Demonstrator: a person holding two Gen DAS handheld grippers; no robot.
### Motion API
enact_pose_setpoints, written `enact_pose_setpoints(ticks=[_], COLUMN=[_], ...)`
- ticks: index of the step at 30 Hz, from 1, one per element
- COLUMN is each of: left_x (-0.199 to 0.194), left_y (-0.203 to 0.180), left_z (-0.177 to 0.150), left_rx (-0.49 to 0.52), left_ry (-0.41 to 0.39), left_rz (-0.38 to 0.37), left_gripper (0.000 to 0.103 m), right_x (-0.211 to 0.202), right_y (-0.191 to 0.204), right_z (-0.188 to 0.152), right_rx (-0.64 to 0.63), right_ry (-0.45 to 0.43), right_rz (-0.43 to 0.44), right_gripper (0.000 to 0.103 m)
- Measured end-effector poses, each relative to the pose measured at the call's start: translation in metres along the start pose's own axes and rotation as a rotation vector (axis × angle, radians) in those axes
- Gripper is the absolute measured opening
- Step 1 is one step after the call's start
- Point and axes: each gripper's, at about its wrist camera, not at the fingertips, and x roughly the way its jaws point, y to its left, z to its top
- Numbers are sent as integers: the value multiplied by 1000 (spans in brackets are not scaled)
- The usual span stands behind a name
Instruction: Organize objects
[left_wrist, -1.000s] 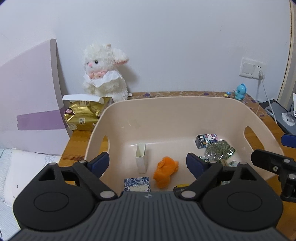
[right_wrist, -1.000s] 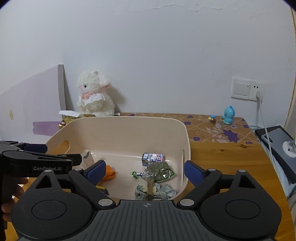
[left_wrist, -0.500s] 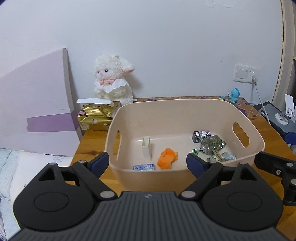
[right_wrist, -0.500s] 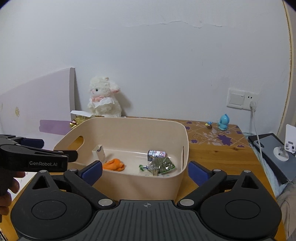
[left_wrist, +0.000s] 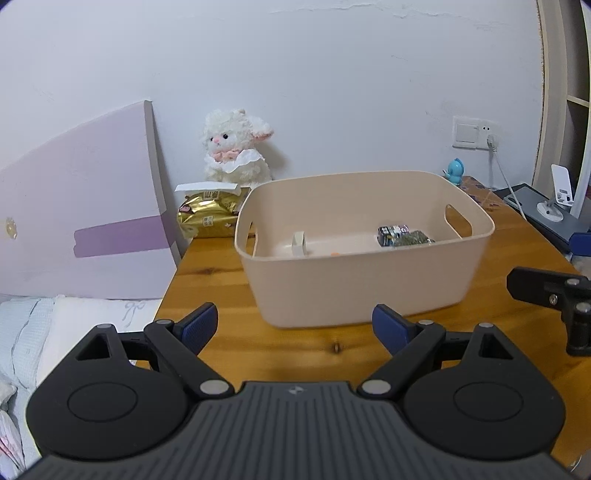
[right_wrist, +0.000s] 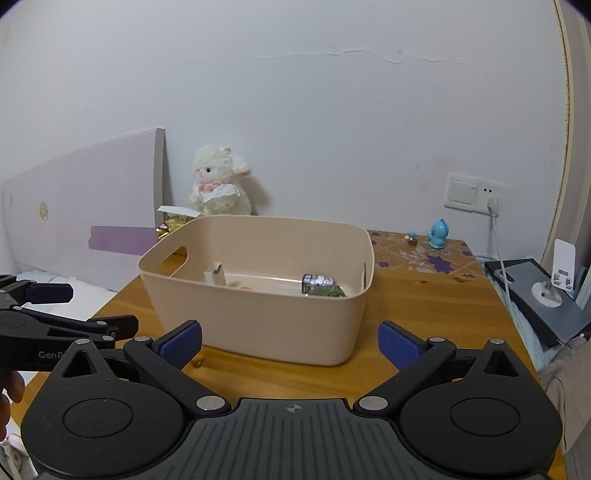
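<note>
Beige basket (left_wrist: 369, 280) stands on the wooden counter (left_wrist: 221, 295), just ahead of both sets of jaws and apart from them. Inside it, past the near wall, a small white box (left_wrist: 298, 243) stands upright toward the left jaws' side, a small printed carton (left_wrist: 393, 232) and a green packet (left_wrist: 413, 238) lie together toward the right, and a sliver of something orange (right_wrist: 244, 288) shows between them. The left gripper (left_wrist: 294, 325) hovers over the counter with its jaws spread wide and nothing between them. The right gripper (right_wrist: 290, 341) hovers likewise, jaws released and empty. Beyond the basket, a white plush lamb (left_wrist: 234, 151) sits against the wall with a gold packet (left_wrist: 207, 218) in front of it.
</note>
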Motion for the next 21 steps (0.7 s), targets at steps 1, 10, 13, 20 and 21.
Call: enact_pose_setpoints(ticks=[1, 10, 13, 20, 21], left_x=[-4, -41, -52, -76, -79], left_y=[1, 1, -1, 1, 1], left_z=[-4, -27, -31, -40, -41], left_rx=[-2, -12, -12, -30, -29], left_ry=[0, -4, -10, -37, -39], left_rz=[-2, -3, 5, -3, 1], left_gripper=[91, 92, 92, 92, 92], right_x=[-3, -31, -43, -65, -68], right_y=[2, 8, 8, 10, 10], right_z=[-3, -25, -32, -53, -56], right_rx=[-5, 20, 34, 30, 34], right_ry=[-2, 16, 13, 22, 25], right_rz=[-5, 18, 27, 9, 11], right_gripper=[103, 103, 103, 103, 103])
